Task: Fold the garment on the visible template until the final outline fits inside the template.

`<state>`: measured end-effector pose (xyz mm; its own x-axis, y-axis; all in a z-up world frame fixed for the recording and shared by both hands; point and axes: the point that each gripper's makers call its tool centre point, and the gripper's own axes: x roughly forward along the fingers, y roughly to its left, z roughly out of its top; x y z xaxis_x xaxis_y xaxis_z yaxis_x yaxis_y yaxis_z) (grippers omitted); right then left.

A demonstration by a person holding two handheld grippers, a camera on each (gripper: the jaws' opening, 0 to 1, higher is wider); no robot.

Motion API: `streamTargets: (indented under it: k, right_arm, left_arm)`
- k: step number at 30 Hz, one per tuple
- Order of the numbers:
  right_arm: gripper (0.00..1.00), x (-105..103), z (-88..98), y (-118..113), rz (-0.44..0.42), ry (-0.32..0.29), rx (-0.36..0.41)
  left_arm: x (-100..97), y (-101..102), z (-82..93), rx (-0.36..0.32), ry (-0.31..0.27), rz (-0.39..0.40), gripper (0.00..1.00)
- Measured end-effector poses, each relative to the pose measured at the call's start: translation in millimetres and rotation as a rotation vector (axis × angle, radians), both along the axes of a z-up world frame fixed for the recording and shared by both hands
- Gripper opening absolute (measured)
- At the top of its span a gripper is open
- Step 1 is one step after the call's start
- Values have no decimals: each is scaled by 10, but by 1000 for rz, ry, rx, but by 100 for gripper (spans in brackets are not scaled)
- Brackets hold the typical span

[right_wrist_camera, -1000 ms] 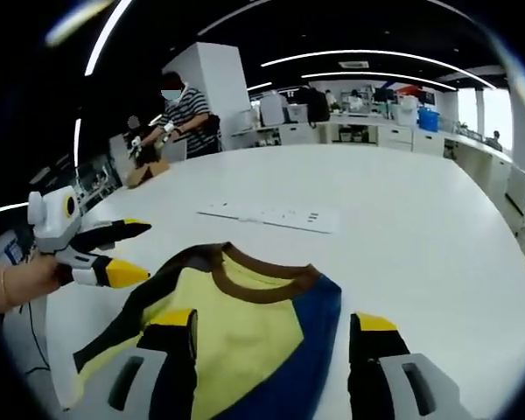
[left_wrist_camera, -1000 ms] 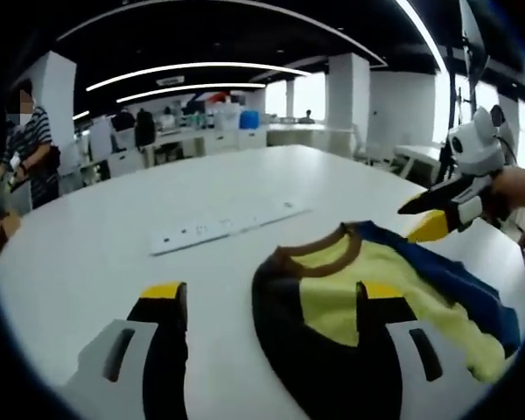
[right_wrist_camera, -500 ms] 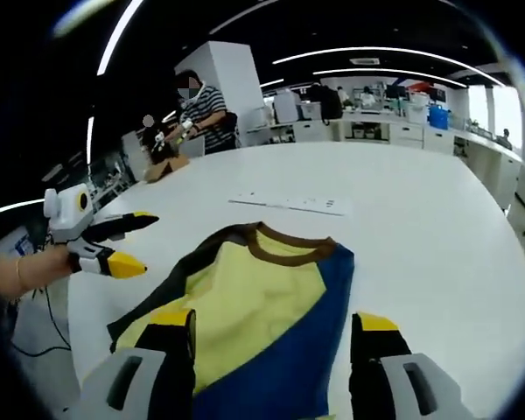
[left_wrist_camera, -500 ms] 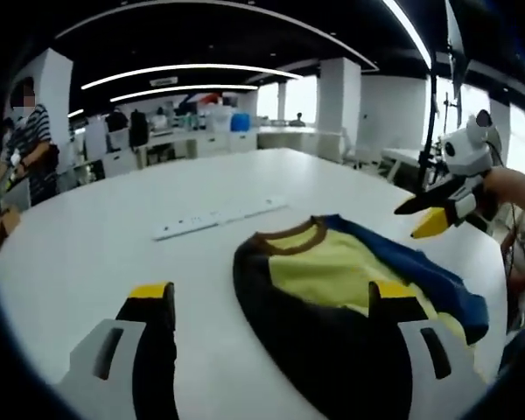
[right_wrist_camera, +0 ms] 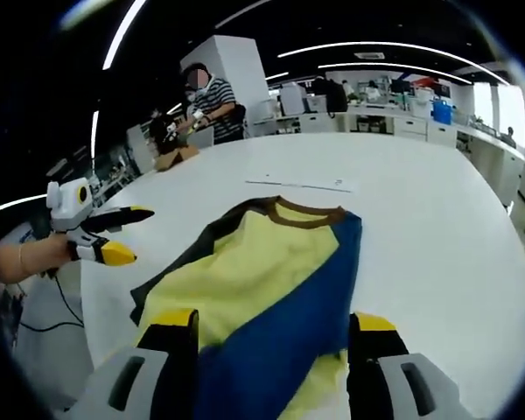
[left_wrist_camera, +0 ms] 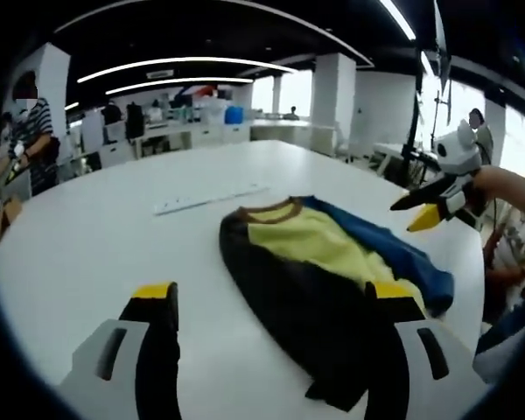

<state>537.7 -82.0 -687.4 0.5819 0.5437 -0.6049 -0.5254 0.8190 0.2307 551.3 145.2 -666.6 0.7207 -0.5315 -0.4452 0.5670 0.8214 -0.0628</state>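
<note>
Garment: yellow, blue and black shirt with brown collar [left_wrist_camera: 332,271] [right_wrist_camera: 262,280], flat on white desk [left_wrist_camera: 96,254] [right_wrist_camera: 437,227].
Left tongs [left_wrist_camera: 271,302] [right_wrist_camera: 122,234]: spread, nothing held.
Right tongs [right_wrist_camera: 271,332] [left_wrist_camera: 417,210]: spread, nothing held.
Containers: none seen.

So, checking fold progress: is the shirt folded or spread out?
Spread: the shirt lies open on the table, collar and sleeves showing.

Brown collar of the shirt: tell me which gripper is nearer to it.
Hard to call; neither is clearly nearer. The left gripper hangs open off the dark side of the shirt, the right gripper open off its blue side, both well back from the brown collar.
</note>
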Motion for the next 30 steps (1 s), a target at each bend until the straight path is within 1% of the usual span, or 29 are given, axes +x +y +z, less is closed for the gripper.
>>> streamTargets:
  k: [7, 11, 13, 14, 17, 21, 24, 27, 30]
  right_arm:
    - [66, -300, -15, -3, -4, 13, 15]
    - [65, -525, -48, -14, -15, 41, 27]
    - [65, -617, -63, -29, -27, 56, 37]
    - [65, -631, -63, -31, -29, 57, 39]
    - [63, -761, -83, -57, -44, 75, 51]
    - [62, -884, -163, -104, -54, 102, 39]
    - [60, -960, -208, -146, -78, 129, 45]
    - [56, -1008, -222, -166, -96, 140, 53]
    - [54, -1066, -267, -181, -108, 156, 48]
  left_arm:
    - [-220, 1, -34, 0, 0, 9, 80]
    - [-360, -5, -101, 0, 22, 11, 77]
    - [-433, -15, -136, -4, 32, 8, 75]
    - [-472, -18, -158, -3, 37, 7, 73]
    - [-534, -16, -202, -9, 48, 9, 69]
    - [-603, -22, -262, -1, 64, 1, 63]
    - [-649, -18, -297, 2, 70, -2, 57]
    - [-701, -25, -374, 5, 94, -7, 52]
    - [-750, -33, -447, 4, 117, -14, 47]
